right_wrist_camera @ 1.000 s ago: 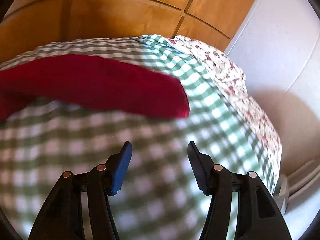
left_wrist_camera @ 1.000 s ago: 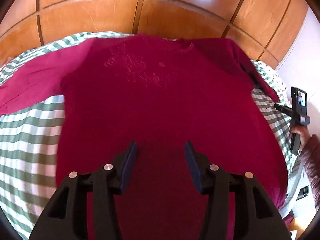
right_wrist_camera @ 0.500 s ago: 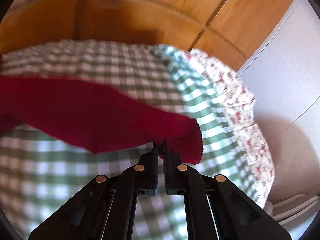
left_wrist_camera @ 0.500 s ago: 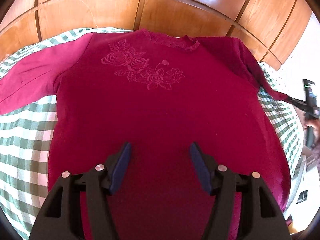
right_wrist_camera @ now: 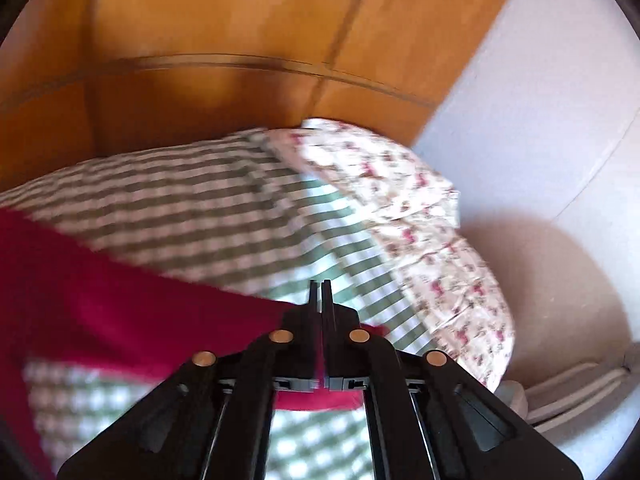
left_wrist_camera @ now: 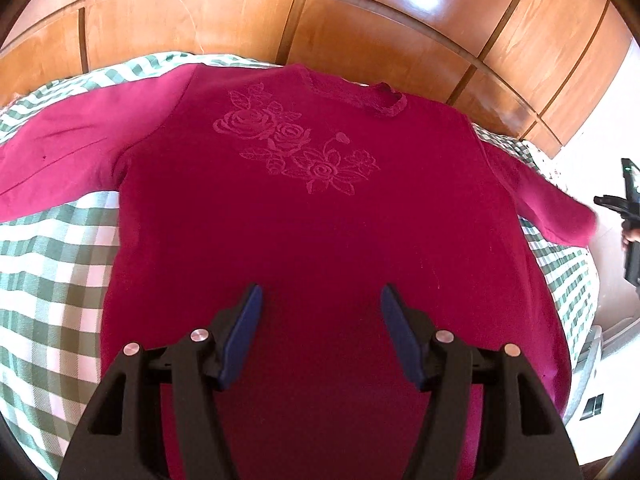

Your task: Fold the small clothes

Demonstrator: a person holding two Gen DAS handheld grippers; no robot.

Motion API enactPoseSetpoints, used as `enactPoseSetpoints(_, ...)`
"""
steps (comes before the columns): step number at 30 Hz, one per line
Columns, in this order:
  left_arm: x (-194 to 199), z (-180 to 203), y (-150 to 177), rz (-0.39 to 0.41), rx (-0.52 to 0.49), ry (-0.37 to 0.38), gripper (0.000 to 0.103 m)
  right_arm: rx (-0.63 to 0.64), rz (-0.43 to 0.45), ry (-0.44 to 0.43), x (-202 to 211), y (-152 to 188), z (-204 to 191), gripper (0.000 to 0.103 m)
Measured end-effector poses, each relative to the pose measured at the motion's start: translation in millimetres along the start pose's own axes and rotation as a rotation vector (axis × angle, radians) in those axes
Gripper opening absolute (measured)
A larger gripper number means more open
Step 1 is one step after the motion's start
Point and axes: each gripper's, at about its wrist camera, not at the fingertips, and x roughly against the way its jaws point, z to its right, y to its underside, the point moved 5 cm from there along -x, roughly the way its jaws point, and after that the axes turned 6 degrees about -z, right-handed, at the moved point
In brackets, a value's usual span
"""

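Observation:
A dark red long-sleeved sweater [left_wrist_camera: 320, 220] with an embossed rose pattern lies front up on the green checked bedspread [left_wrist_camera: 44, 264]. My left gripper [left_wrist_camera: 320, 312] hovers open over its lower middle, nothing between the fingers. In the right wrist view my right gripper [right_wrist_camera: 320, 292] is shut on the cuff end of the sweater's right sleeve [right_wrist_camera: 132, 320], which hangs lifted above the bed. That sleeve [left_wrist_camera: 560, 216] also shows raised at the far right of the left wrist view, beside the right gripper's body [left_wrist_camera: 630, 216].
A wooden panelled headboard [left_wrist_camera: 320, 32] runs behind the bed. A floral pillow or sheet [right_wrist_camera: 432, 248] lies at the bed's right corner, against a white wall [right_wrist_camera: 540, 100]. The bed's right edge drops off close to the lifted sleeve.
My right gripper closed on the sleeve's cuff and lifted it off the bedspread. The left gripper's jaws widened slightly and its view shifted a little over the sweater.

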Motion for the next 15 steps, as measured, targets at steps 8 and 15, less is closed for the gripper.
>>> enactPoseSetpoints(8,4.2,-10.7,0.8,0.004,0.029,-0.002,0.066,-0.417,-0.08,-0.403,-23.4,85.5,6.7,0.056)
enactPoseSetpoints(15,4.2,-5.4,2.5,0.005,0.03,-0.021,0.071,-0.609,-0.158,-0.563,-78.9,104.1,-18.2,0.056)
